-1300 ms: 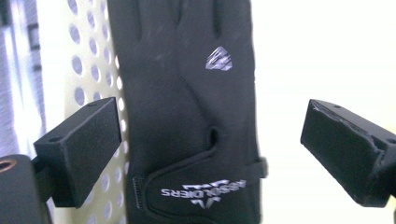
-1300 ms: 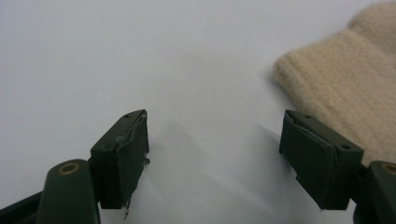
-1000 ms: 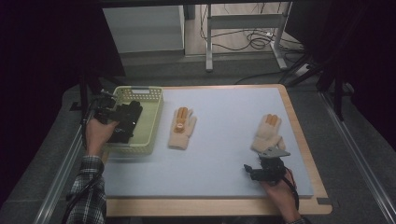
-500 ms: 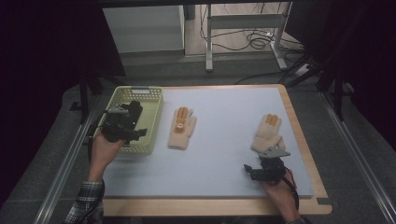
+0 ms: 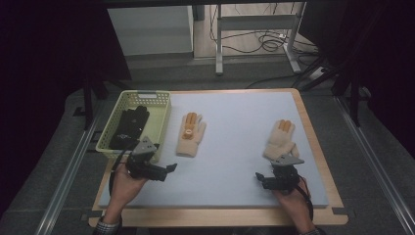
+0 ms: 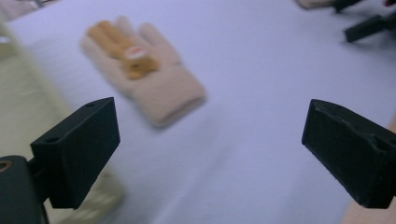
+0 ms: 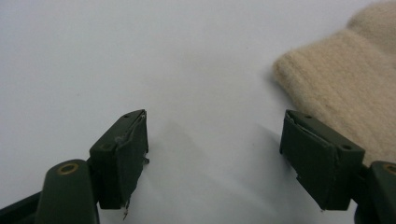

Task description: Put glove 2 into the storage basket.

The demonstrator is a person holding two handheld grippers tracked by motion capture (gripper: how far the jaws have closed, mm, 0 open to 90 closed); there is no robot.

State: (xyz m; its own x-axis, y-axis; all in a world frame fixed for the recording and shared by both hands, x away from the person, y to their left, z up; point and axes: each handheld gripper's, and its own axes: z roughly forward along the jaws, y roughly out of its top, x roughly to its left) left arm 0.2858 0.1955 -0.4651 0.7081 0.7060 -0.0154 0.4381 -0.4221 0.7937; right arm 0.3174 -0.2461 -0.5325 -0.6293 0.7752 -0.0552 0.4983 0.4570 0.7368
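A cream glove with orange fingers [image 5: 191, 134] lies flat on the blue mat just right of the yellow-green basket [image 5: 159, 122]. In the left gripper view the same glove [image 6: 144, 79] lies ahead, blurred. A second cream glove [image 5: 281, 139] lies at the right, and its cuff [image 7: 345, 88] sits beside my right jaw. My left gripper [image 5: 168, 172] hovers open and empty near the basket's front corner, its jaws [image 6: 210, 144] far apart. My right gripper [image 5: 259, 180] rests low at the mat's front right, open [image 7: 215, 144], with nothing between its jaws.
Black gloves [image 5: 129, 127] lie inside the basket. The blue mat [image 5: 235, 122] covers a wooden table with a raised rim [image 5: 313, 132]. Metal rails run along both sides. The basket wall [image 6: 18, 93] is close on the left of the left gripper view.
My left gripper has drawn back from over the basket toward the table's front and now points right over the mat. The right gripper and both cream gloves have stayed put.
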